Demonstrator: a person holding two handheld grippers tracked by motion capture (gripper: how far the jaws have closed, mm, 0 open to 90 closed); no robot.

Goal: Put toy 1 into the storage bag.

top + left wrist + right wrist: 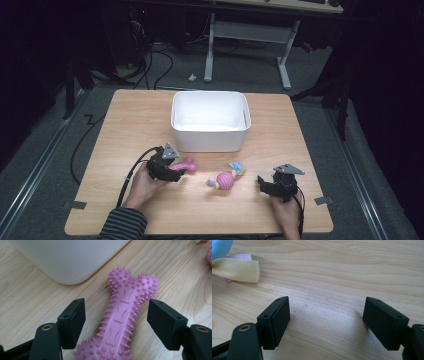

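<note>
A pink spiky bone-shaped toy (120, 320) lies on the wooden table in front of the white bin (210, 120). My left gripper (116, 315) is open, one jaw on either side of the bone's shaft and neither touching it; from above the left gripper (167, 165) sits at the bone's (186, 164) left end. A pink ball toy with blue and yellow cloth ends (226, 178) lies mid-table. My right gripper (272, 186) rests low over bare wood to its right, open with nothing between the jaws (325, 315). The cloth ends (239, 268) show at top left.
The white bin's rounded corner (67, 262) is close ahead of the left gripper. The table's front edge (200, 232) runs just behind both hands. Bare wood lies left of the bin and at the far right.
</note>
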